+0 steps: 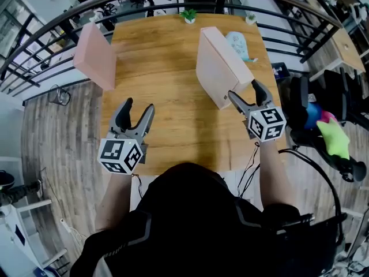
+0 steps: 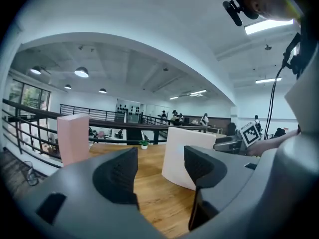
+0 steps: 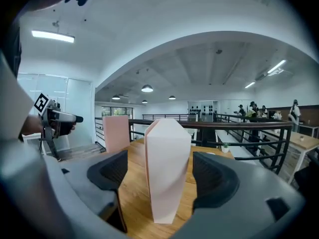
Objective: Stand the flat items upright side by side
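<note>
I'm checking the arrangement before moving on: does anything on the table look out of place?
Yes. Both pink boxes stand upright, but far apart rather than side by side: the left box is at the very left edge of the table, and the right box is right of centre.

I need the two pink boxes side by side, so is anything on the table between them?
Nothing visible: bare table lies between the left pink box and the right pink box. The small plant sits behind.

The near pink box (image 1: 222, 68) looks matt and smooth, the table (image 1: 164, 88) grained wood
</note>
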### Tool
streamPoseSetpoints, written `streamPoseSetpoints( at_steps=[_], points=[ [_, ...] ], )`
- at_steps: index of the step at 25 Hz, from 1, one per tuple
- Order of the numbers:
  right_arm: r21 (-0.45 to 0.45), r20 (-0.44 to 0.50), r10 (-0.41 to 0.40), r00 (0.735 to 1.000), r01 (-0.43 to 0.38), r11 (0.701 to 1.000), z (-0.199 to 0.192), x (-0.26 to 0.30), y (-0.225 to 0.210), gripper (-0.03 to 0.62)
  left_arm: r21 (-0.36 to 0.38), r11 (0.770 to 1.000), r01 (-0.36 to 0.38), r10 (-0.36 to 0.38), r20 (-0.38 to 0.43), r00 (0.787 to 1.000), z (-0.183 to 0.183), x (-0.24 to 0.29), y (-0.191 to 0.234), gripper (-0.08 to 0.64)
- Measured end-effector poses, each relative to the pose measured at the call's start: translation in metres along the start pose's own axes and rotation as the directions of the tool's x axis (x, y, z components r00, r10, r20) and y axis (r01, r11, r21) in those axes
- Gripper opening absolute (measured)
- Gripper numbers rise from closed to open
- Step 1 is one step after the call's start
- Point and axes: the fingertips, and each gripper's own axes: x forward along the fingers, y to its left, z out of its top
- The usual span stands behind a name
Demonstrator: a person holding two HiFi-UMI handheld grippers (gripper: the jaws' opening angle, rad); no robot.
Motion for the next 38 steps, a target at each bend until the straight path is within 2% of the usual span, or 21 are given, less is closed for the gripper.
streamPoseSetpoints(
  at_steps=[3, 8, 22, 23, 25, 28, 33, 38],
  points=[
    [-0.007, -0.023, -0.019, 1.0, 0.019, 1.0, -0.01, 0.008, -0.001, 0.394, 0.003, 0.999, -0.035, 0.035, -0.008, 0.999, -0.004, -0.01, 0.013, 0.307],
    [0.027, -0.012, -0.031, 0.999, 0.031, 0.999, -0.012, 0.011, -0.005, 0.394, 0.0, 0.996, -0.089, 0.089, 0.013, 0.996, -0.001, -0.022, 0.029, 0.307],
    [0.01, -0.024, -0.036, 0.999, 0.036, 0.999, -0.01, 0.025, 0.0, 0.39, -0.002, 0.991, -0.137, 0.137, 0.014, 0.991, 0.001, -0.03, 0.036, 0.307],
    [0.001, -0.033, -0.047, 0.998, 0.047, 0.999, -0.011, 0.028, -0.001, 0.378, -0.01, 0.99, -0.143, 0.143, 0.014, 0.99, 0.0, -0.031, 0.036, 0.307],
    [-0.008, -0.041, -0.07, 0.997, 0.069, 0.998, -0.012, 0.033, -0.003, 0.301, -0.02, 0.988, -0.153, 0.154, 0.012, 0.988, -0.003, -0.033, 0.036, 0.307],
    [0.004, -0.031, -0.076, 0.997, 0.076, 0.997, -0.011, 0.039, -0.004, 0.296, -0.021, 0.985, -0.173, 0.174, 0.005, 0.985, -0.007, -0.04, 0.035, 0.307],
    [-0.017, -0.029, -0.049, 0.998, 0.049, 0.999, -0.006, 0.055, 0.007, 0.291, -0.038, 0.969, -0.242, 0.243, 0.003, 0.97, -0.013, -0.064, 0.05, 0.307],
    [-0.068, -0.037, -0.007, 0.999, 0.004, 0.998, 0.002, 0.08, 0.042, 0.287, -0.057, 0.946, -0.318, 0.319, 0.007, 0.948, -0.018, -0.094, 0.071, 0.302]
  ],
)
